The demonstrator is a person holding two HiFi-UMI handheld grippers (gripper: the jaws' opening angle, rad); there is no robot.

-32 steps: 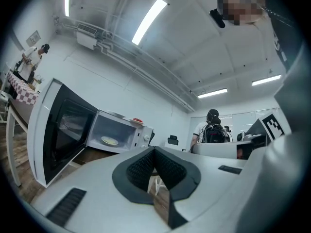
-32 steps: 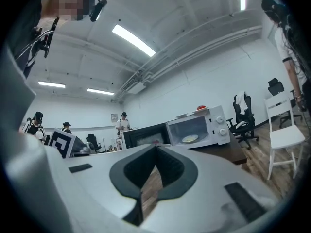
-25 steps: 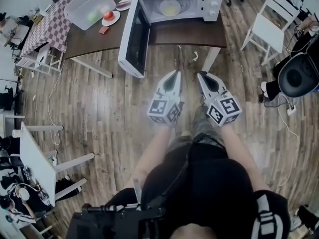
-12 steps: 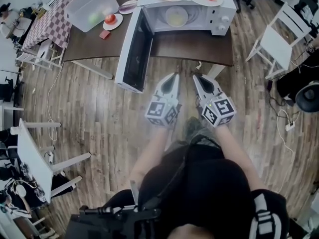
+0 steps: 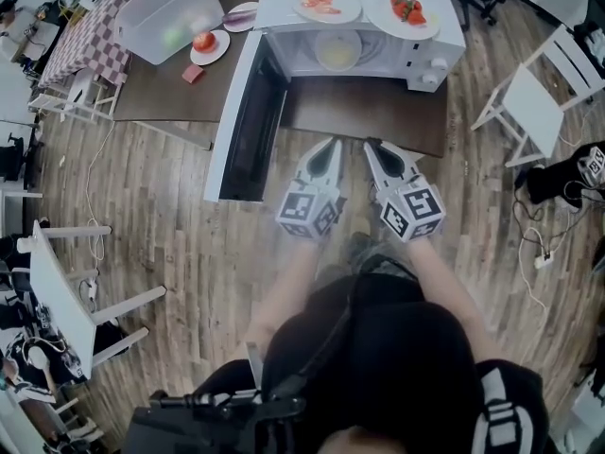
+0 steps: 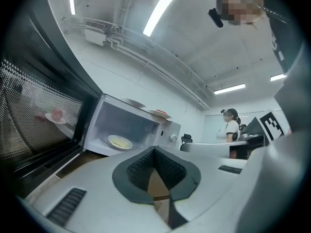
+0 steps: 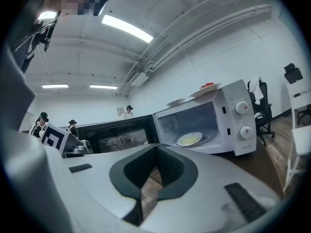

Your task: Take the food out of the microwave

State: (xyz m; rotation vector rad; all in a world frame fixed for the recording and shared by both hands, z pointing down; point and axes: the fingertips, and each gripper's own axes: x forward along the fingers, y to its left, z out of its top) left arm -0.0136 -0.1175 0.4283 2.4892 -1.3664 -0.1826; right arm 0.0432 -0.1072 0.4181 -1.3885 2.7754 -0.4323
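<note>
A white microwave [image 5: 416, 50] stands on a dark brown table [image 5: 378, 112], and its door [image 5: 241, 112] hangs open to the left. Inside it lies a plate of pale yellow food [image 5: 337, 52], also seen in the left gripper view [image 6: 119, 141] and the right gripper view [image 7: 189, 139]. Two plates of red food [image 5: 326, 1] rest on the microwave's top. My left gripper [image 5: 331, 143] and right gripper [image 5: 371, 146] are side by side over the floor, short of the table's near edge, pointing at the microwave. Both are shut and hold nothing.
A clear plastic bin [image 5: 170, 12] and a plate with a red fruit [image 5: 205, 43] sit on the table left of the door. White chairs [image 5: 529, 102] stand to the right, and cables [image 5: 544, 244] trail on the wooden floor. People [image 6: 232, 126] stand far off.
Both grippers have moved forward together toward the microwave, still shut and side by side. The table and the open door now lie closer in front of them.
</note>
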